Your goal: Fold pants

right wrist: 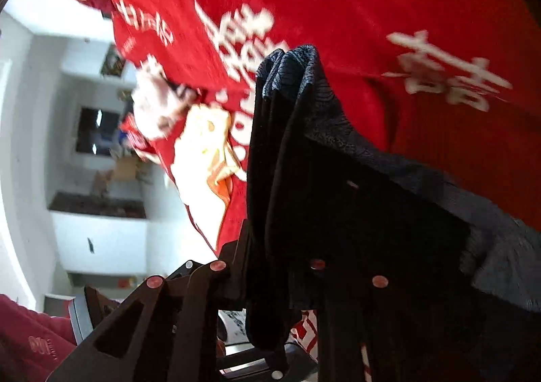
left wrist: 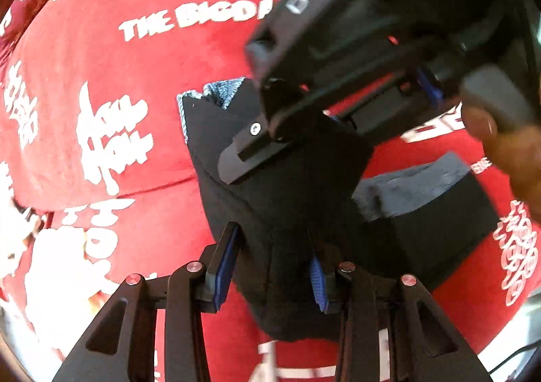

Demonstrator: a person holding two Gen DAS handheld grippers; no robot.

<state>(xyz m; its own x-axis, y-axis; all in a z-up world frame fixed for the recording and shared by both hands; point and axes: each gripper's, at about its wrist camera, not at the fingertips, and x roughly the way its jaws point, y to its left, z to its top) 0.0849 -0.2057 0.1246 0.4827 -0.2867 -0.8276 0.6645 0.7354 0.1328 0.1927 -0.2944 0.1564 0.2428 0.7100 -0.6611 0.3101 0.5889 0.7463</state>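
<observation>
- Fingers (left wrist: 223, 267) of the left gripper (left wrist: 270, 275) are clenched on a bunch of the dark pants (left wrist: 287, 199); both blue pads press into the cloth, one on each side of the fold.
- Right gripper (right wrist: 270, 280) is likewise clamped on the pants (right wrist: 338, 196): in its own view the dark cloth drapes over its fingers (right wrist: 243, 256) and hides most of them, so the pads themselves cannot be seen.
- One pair of pants is in view, black with a grey-blue inner face showing at two edges, lifted above the red cloth (left wrist: 135, 77) and held between the two grippers.
- In the left wrist view the right gripper (left wrist: 257, 145) crosses the upper right of the pants, one finger lying against the dark cloth; its body blocks the view of the far part of the pants.
- A person's hand (left wrist: 500, 145) grips that tool's handle, to the right of the pants.
- Red cloth with white printed lettering covers the surface under and around the pants on every side.
- Left of the pants in the right wrist view lie a white crumpled item (right wrist: 155, 104) and a pale yellow-orange item (right wrist: 209, 152), one of each, both blurred.
- Beyond them, further left of the pants, a white-walled room (right wrist: 67, 111) shows, too blurred to make out.
</observation>
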